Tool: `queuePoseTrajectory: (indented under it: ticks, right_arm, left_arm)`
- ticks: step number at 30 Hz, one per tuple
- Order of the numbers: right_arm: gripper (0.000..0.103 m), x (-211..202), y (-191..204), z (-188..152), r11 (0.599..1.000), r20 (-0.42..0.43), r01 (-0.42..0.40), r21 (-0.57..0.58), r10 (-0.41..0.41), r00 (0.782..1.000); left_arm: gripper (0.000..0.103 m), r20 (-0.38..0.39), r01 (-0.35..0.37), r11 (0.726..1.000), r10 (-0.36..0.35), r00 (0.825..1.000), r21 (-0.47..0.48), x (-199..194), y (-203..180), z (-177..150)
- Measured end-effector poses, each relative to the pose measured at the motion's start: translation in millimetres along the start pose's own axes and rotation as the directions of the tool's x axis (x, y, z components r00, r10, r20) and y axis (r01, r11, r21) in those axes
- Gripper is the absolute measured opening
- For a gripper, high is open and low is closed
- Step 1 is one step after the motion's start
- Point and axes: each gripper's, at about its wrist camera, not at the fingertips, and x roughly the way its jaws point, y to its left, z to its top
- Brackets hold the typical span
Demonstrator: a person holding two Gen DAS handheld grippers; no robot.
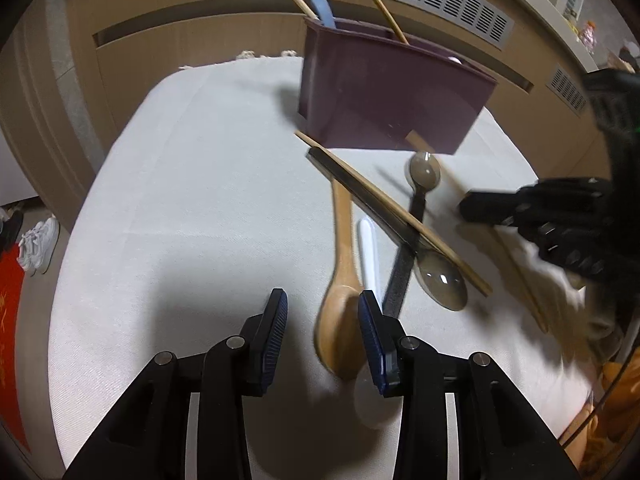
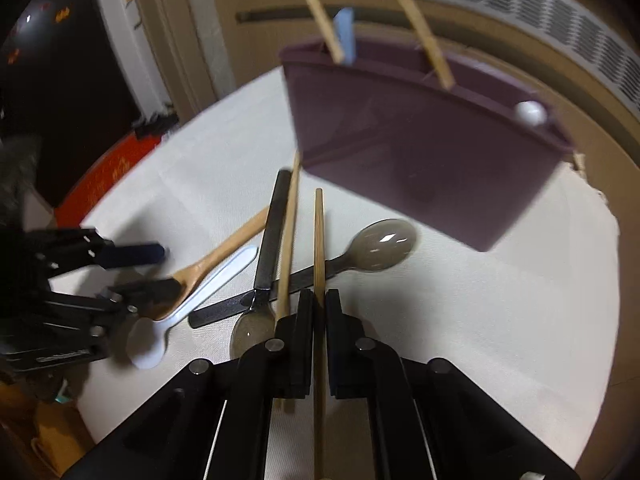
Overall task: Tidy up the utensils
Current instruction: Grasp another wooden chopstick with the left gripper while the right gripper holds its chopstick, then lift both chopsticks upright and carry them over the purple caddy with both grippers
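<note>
White cloth covers the worktop (image 1: 180, 208), with a wood-panelled wall and grey vent grilles behind it.

From the left wrist, your left gripper (image 1: 323, 326) has its blue-padded jaws partly apart around the bowl of a wooden spoon (image 1: 340, 284); the right-hand pad lies against the bowl, but you cannot tell whether both pads press on it. A white plastic spoon (image 1: 370, 256) lies just beside the wooden one. Past them, a bamboo chopstick (image 1: 392, 216) rests across two translucent grey spoons with black handles (image 1: 424, 184). The purple utensil holder (image 1: 384, 96) stands at the far side of the cloth, with two chopsticks and a pale blue handle leaning out of it. Your right gripper (image 1: 480, 206) comes in from the right, near a second chopstick on the cloth.

From the right wrist, your right gripper (image 2: 319, 300) is clamped on a bamboo chopstick (image 2: 319, 240), which runs straight forward between the pads toward the utensil holder (image 2: 420, 140). Another chopstick (image 2: 289, 240) lies just left of it, over the black-handled spoons (image 2: 380, 244). At the left, your left gripper (image 2: 160, 270) sits around the wooden spoon (image 2: 224, 246), the white spoon (image 2: 200, 292) alongside. A white rounded end shows in the holder's right compartment.
</note>
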Motion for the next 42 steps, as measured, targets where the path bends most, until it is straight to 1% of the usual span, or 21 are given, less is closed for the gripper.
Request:
queuePoseTrajectory:
  ticks: [5,8,9,11,13,14,15,17,20,21,22,23,24,26,27,29,30,32,36,38,42]
  right_arm:
    - [0.006,-22,-15,-11,0.999,0.044,0.010,0.046,-0.012,0.999]
    - [0.006,-27,-19,-19,0.998,0.061,0.028,0.056,-0.032,0.998]
    - [0.006,-28,-20,-21,0.998,0.067,0.030,0.059,-0.034,0.997]
    - [0.006,-26,-16,-20,0.998,0.077,0.025,0.066,-0.030,0.997]
    - [0.006,-27,-16,-23,0.997,0.094,0.025,0.070,-0.032,0.995]
    - [0.006,-28,-15,-24,0.997,0.100,0.019,0.071,-0.026,0.995]
    - [0.006,-29,-15,-26,0.997,0.105,0.014,0.071,-0.022,0.994]
    - [0.006,-33,-17,-33,0.997,0.114,0.016,0.070,-0.024,0.993]
    - [0.006,-35,-19,-37,0.997,0.121,0.008,0.076,-0.018,0.992]
    - [0.006,-36,-19,-38,0.997,0.125,0.008,0.078,-0.018,0.992]
    - [0.006,-38,-18,-39,0.997,0.130,0.008,0.079,-0.018,0.991]
    - [0.006,-40,-18,-40,0.997,0.136,0.007,0.082,-0.018,0.991]
    - [0.006,-43,-18,-41,0.996,0.143,0.007,0.085,-0.019,0.989]
    - [0.006,-48,-18,-41,0.996,0.156,0.007,0.088,-0.021,0.987]
    - [0.006,-51,-18,-42,0.996,0.162,0.007,0.089,-0.021,0.986]
    - [0.006,-57,-17,-43,0.996,0.171,0.008,0.093,-0.024,0.985]
    - [0.006,-58,-16,-43,0.995,0.173,0.004,0.098,-0.021,0.985]
    - [0.006,-63,-13,-44,0.994,0.180,-0.018,0.110,-0.002,0.984]
    - [0.006,-75,-3,-48,0.993,0.200,-0.025,0.113,0.002,0.980]
    - [0.006,-82,2,-50,0.994,0.208,-0.018,0.110,-0.005,0.978]
    - [0.006,-101,11,-53,0.995,0.237,-0.003,0.104,-0.022,0.971]
  left_arm:
    - [0.044,-0.010,0.051,0.998,-0.051,0.999,-0.021,5,-11,19]
    - [0.045,-0.011,0.060,0.996,-0.061,0.998,-0.065,14,-14,42]
    - [0.045,-0.017,0.048,0.995,-0.050,0.999,-0.087,19,-13,50]
    - [0.045,-0.038,-0.012,0.992,0.007,0.999,-0.122,33,-11,67]
    - [0.045,-0.061,-0.076,0.986,0.067,0.996,-0.151,46,-8,80]
    - [0.045,-0.075,-0.083,0.982,0.071,0.995,-0.171,52,-7,85]
    - [0.045,-0.090,-0.078,0.976,0.060,0.994,-0.204,58,-3,89]
    - [0.045,-0.097,-0.074,0.965,0.051,0.994,-0.251,65,0,96]
    - [0.045,-0.085,-0.095,0.968,0.077,0.993,-0.234,71,-4,104]
    - [0.042,-0.080,-0.105,0.970,0.090,0.993,-0.218,73,-7,105]
    - [0.036,-0.070,-0.120,0.973,0.108,0.992,-0.197,73,-8,104]
    - [0.022,-0.061,-0.134,0.976,0.125,0.990,-0.174,72,-11,103]
    - [0.016,-0.048,-0.120,0.981,0.114,0.992,-0.155,69,-13,99]
    - [0.013,-0.021,-0.079,0.985,0.076,0.997,-0.150,58,-15,89]
    - [0.013,0.008,-0.060,0.989,0.062,0.998,-0.137,47,-19,81]
    - [0.012,0.057,-0.046,0.994,0.052,0.997,-0.103,27,-24,68]
    - [0.012,0.088,-0.037,0.996,0.044,0.995,-0.075,12,-28,59]
    - [0.013,0.131,-0.025,0.998,0.032,0.991,-0.050,-12,-34,46]
    - [0.012,0.225,-0.003,1.000,0.005,0.974,-0.010,-53,-42,27]
    - [0.012,0.255,0.007,1.000,-0.008,0.967,0.006,-70,-46,21]
    - [0.012,0.321,0.032,0.999,-0.042,0.946,0.036,-103,-60,11]
